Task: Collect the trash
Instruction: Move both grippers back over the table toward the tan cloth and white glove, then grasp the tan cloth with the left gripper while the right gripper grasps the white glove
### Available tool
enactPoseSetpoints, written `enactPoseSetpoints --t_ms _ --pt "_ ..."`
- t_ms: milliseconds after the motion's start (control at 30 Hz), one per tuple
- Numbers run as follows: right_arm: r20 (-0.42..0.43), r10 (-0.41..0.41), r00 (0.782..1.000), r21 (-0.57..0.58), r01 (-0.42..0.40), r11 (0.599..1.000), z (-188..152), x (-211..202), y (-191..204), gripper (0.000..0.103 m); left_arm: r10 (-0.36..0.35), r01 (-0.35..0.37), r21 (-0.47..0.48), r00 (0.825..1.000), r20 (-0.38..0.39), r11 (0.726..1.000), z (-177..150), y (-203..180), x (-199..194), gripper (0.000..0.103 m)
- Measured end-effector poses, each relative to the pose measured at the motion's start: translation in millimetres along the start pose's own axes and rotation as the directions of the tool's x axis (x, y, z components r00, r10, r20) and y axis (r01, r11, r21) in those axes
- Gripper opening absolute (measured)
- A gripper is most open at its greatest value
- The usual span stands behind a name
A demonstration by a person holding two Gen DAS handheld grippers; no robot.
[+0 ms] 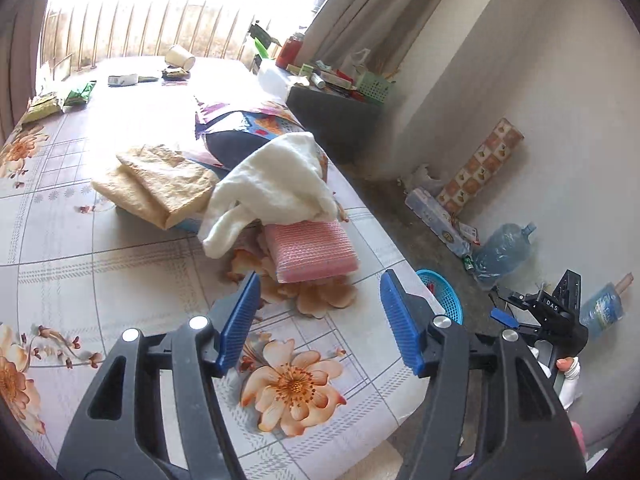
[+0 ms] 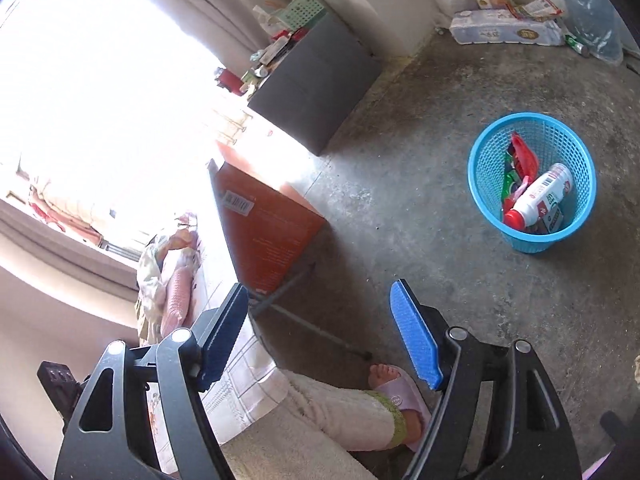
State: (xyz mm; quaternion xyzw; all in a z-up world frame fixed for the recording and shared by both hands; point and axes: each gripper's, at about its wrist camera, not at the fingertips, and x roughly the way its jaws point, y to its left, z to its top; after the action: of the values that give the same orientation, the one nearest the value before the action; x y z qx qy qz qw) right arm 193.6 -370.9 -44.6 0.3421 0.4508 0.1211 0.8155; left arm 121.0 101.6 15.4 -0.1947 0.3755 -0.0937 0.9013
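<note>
- Bed (image 1: pixel 120 240), floral sheet: the work surface. Folded cloths in the middle look like keepers; the litter lies along the far end by the window.
- Blue basket (image 2: pixel 532 178) on the concrete floor, just off the bed's edge, likely set there so either hand can drop into it. Already holds a white bottle (image 2: pixel 540 200) with a red cap and some wrappers.
- Left gripper (image 1: pixel 320 320): tongs wide apart, nothing between them, held low over the sheet and aimed up the bed, probably lining up for the next pickup.
- Right gripper (image 2: pixel 320 332): tongs apart, empty, hanging over the floor with the basket ahead to its right.
- Remaining trash: tipped paper cup (image 1: pixel 180 57), small packets beside it, green snack bags (image 1: pixel 78 94) at the left edge. All well apart from both grippers.
</note>
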Motion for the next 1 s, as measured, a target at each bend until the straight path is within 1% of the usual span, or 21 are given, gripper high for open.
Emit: enactPoseSetpoints --t_ms 100,167,233,333,400,467,500,567,633,700,767,867,900,967,1000 --pt "-0.048 0.028 0.998 -0.09 -0.032 0.995 -4.4 16.9 44.9 0.074 0.033 -0.031 -0.067 0.999 0.031 0.997 -0.9 29.5 -13.4 0.059" --pt "-0.082 0.057 0.995 -0.14 -0.068 0.988 -8.6 28.3 75.4 0.074 0.052 -0.047 -0.094 0.997 0.051 0.995 -0.7 44.4 -19.5 0.06" --pt "-0.114 0.087 0.99 -0.178 -0.107 0.978 -13.9 37.8 101.5 0.074 0.073 -0.066 -0.094 0.995 0.071 0.993 2.5 52.7 -22.5 0.063" --pt "-0.156 0.111 0.982 -0.224 -0.144 0.964 -21.3 51.6 134.6 0.074 0.099 -0.092 -0.085 0.991 0.088 0.992 11.9 65.4 -24.0 0.065" --pt "-0.183 0.118 0.976 -0.25 -0.162 0.955 -25.8 61.8 152.9 0.074 0.106 -0.098 -0.097 0.992 0.074 0.99 21.4 73.0 -17.7 0.065" --pt "-0.203 0.126 0.971 -0.278 -0.181 0.943 -30.4 70.9 172.4 0.074 0.086 -0.078 -0.161 0.995 0.043 0.984 30.5 88.2 -6.8 0.065" --pt "-0.208 0.128 0.97 -0.294 -0.187 0.937 -31.8 75.7 181.8 0.074 0.072 -0.065 -0.207 0.997 0.026 0.976 34.4 96.3 2.5 0.065" --pt "-0.217 0.133 0.967 -0.329 -0.201 0.923 -32.0 86.0 199.0 0.074 0.024 -0.022 -0.3 1.0 0.003 0.954 40.5 113.6 16.5 0.065" --pt "-0.222 0.132 0.966 -0.361 -0.207 0.91 -31.4 97.1 215.9 0.074 -0.012 0.005 -0.393 1.0 -0.015 0.919 45.6 130.3 30.8 0.065" --pt "-0.222 0.126 0.967 -0.39 -0.207 0.897 -29.3 109.6 232.8 0.074 -0.05 0.038 -0.459 0.999 -0.014 0.888 49.6 140.6 42.6 0.065" --pt "-0.218 0.118 0.969 -0.419 -0.203 0.885 -26.4 122.8 248.6 0.074 -0.065 0.058 -0.498 0.998 0.002 0.865 54.1 145.6 50.3 0.066" --pt "-0.207 0.11 0.972 -0.459 -0.195 0.867 -22.7 142.7 266.8 0.074 -0.037 0.034 -0.526 0.999 0.006 0.85 60.4 147.4 61.6 0.066" --pt "-0.201 0.102 0.974 -0.468 -0.187 0.864 -21.2 149.3 271.4 0.074 -0.029 0.031 -0.524 1.0 0.012 0.851 62.1 146.2 64.4 0.066" --pt "-0.193 0.088 0.977 -0.48 -0.172 0.86 -19.4 165.1 280.0 0.074 0.013 -0.009 -0.515 1.0 0.005 0.857 64.3 143.5 70.0 0.064" --pt "-0.19 0.08 0.978 -0.486 -0.165 0.858 -19.3 171.6 283.2 0.074 0.036 -0.033 -0.509 0.999 -0.005 0.86 65.7 142.4 73.3 0.059"
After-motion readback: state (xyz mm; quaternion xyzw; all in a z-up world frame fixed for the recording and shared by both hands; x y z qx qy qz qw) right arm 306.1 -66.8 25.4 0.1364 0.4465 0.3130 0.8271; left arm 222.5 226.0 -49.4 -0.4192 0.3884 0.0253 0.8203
